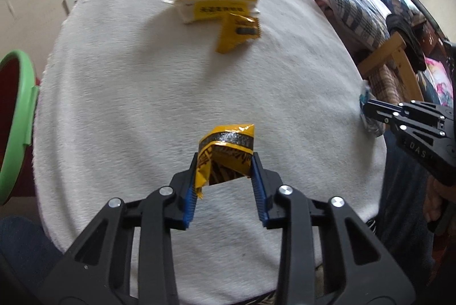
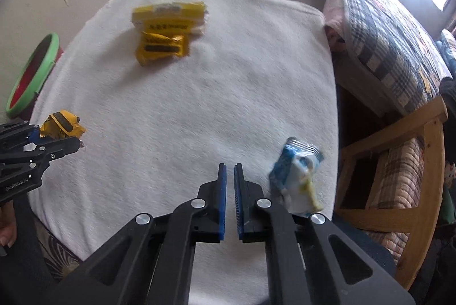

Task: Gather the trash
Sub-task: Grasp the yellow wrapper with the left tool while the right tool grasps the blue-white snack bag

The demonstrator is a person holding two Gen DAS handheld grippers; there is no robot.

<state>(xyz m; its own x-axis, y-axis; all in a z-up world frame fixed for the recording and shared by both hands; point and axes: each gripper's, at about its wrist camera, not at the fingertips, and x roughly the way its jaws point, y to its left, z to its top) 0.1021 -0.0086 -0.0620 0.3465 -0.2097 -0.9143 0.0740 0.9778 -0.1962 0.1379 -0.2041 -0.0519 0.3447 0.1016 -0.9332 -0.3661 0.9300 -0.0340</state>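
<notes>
My left gripper (image 1: 225, 162) is shut on a crumpled yellow wrapper (image 1: 228, 142), and its blue pads press the wrapper's sides just above the white-covered table (image 1: 142, 105). The right wrist view shows this gripper (image 2: 58, 138) at the left edge with the yellow wrapper (image 2: 61, 124) in it. My right gripper (image 2: 230, 167) is shut with nothing between its pads. A blue-and-white wrapper (image 2: 296, 174) lies on the table just right of its right finger, outside the jaws. In the left wrist view the right gripper (image 1: 366, 107) is at the table's right edge, by that wrapper (image 1: 369, 125).
A yellow tissue pack (image 1: 216, 1) and another yellow wrapper (image 1: 238, 31) lie at the table's far side. A green-rimmed bin (image 1: 17, 120) stands off the left edge. A bed with a plaid quilt (image 2: 384, 28) and a wooden chair (image 2: 421, 162) are on the right.
</notes>
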